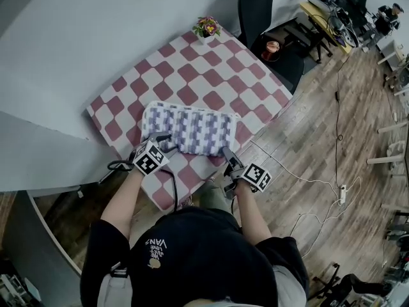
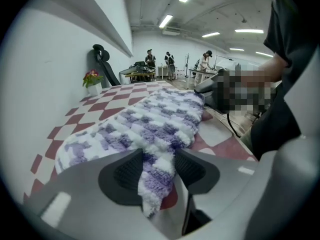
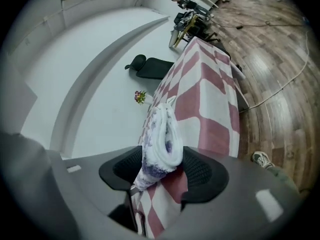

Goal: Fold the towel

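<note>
Red-and-white checked tabletop (image 1: pixel 192 69) over a wood floor (image 1: pixel 319 139), with a small flower pot (image 1: pixel 206 27) at the far 12 o'clock corner. The purple-and-white towel (image 1: pixel 192 128) lay folded into a thick strip near the 6 o'clock edge, right in front of the person. The left tool (image 2: pixel 157 170) was at its 8 o'clock corner, clamped on a fluffy tip. The right tool (image 3: pixel 162 169) was at the 4 o'clock end, rolled onto its side. Its jaws stood apart around the doubled edge, which sat unsquashed between the pads.
</note>
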The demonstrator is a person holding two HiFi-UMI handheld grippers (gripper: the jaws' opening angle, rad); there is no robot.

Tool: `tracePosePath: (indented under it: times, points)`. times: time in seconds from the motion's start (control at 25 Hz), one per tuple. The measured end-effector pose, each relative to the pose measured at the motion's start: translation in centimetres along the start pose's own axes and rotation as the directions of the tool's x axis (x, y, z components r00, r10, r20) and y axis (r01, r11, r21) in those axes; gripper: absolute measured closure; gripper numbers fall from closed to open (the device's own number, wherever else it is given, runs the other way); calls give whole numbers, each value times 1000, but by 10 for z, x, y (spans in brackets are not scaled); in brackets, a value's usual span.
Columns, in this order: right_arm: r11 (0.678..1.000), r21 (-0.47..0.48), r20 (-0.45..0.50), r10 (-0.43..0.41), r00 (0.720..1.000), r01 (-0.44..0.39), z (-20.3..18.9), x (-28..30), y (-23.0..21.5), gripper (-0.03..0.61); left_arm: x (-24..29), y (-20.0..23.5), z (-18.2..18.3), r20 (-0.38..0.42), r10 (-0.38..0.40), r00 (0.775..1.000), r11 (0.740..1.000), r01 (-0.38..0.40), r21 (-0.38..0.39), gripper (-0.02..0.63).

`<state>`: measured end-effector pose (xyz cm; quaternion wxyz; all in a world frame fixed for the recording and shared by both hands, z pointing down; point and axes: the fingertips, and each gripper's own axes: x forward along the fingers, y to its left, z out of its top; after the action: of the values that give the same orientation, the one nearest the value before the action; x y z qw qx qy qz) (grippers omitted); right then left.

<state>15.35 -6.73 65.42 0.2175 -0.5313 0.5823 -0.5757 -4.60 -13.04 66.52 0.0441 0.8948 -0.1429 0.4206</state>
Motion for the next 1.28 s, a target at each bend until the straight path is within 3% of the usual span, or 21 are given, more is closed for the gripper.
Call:
tracePosePath:
  times: [0.16, 0.4, 0.6, 0.92, 1.0, 1.08, 1.16, 1.28]
  points:
    - [998, 58, -20, 10, 1000, -8, 0, 8, 0, 333, 1, -1, -1, 6, -10, 1000, 1000, 10, -13, 433]
    - [994, 110, -5, -16, 1000, 16, -2, 7, -8, 452, -1, -4, -1, 10, -5, 1000, 1000, 6, -29, 433]
    - [993, -91, 5, -70, 998, 70, 6, -3, 7, 502, 1, -11, 3, 21, -2, 1000, 998, 4, -63, 433]
    - [953, -244, 35, -175, 984, 178, 33, -41, 3, 505, 8, -47, 29, 84, -90, 992, 991, 97, -89, 433]
    - [917, -335, 46, -215, 975, 218, 34, -45, 4, 505, 2, -50, 32, 97, -88, 991, 990, 98, -103, 433]
    - [851, -464, 62, -246, 967, 246, 34, -44, 15, 505, -9, -48, 33, 125, -65, 990, 991, 79, -111, 433]
    - [752, -608, 75, -266, 961, 256, 32, -38, 34, 505, -22, -45, 29, 143, -37, 989, 991, 54, -119, 433]
    - [571, -790, 69, -276, 959, 222, 18, -21, 71, 505, -42, -38, 18, 157, 19, 987, 991, 2, -132, 433]
